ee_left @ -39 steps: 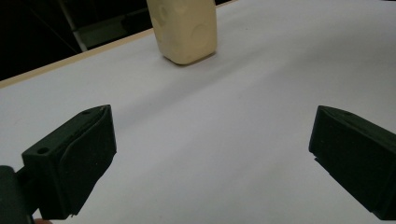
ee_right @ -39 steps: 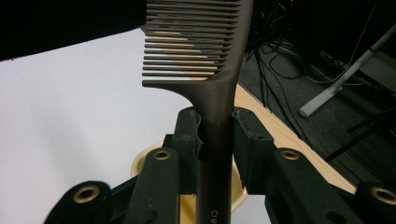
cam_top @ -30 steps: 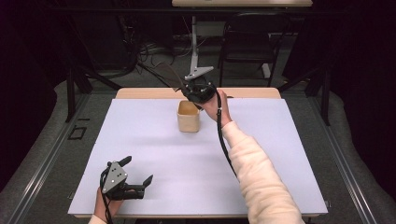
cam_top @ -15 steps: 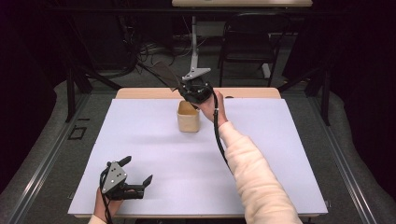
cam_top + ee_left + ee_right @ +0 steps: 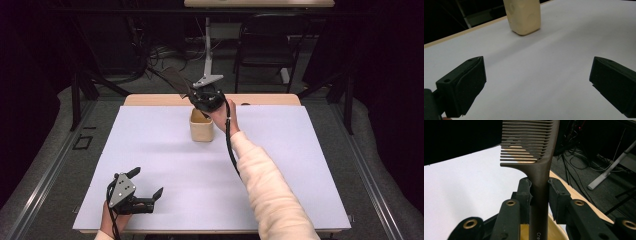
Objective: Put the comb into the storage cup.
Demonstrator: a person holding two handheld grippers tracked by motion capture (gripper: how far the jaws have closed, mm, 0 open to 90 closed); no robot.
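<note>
1. The right gripper [image 5: 192,95] stands clamped on the handle of a dark brown plastic comb [image 5: 534,150]; in the right gripper view both jaws press against the handle just below the teeth, and the grip looks no different from a second ago.
2. Compared with a second ago, the right gripper has drifted only slightly toward the left above the far edge of the white surface [image 5: 280,170]. The comb now juts up and to the left past that edge, its teeth out over the dark floor.
3. The small beige open-topped container [image 5: 201,128] stays where it was, upright on the surface just under the right gripper. Its rim appears as a yellow band below the jaws in the right gripper view, so the comb's handle end seems to sit right above the opening.
4. The left gripper [image 5: 145,187] rests at the near left corner with its jaws wide apart and nothing between them, unmoved and well apart from the container [image 5: 524,16].
5. I judge that the comb is either being lowered into the container or has just been lifted out; the small shift cannot settle which.
</note>
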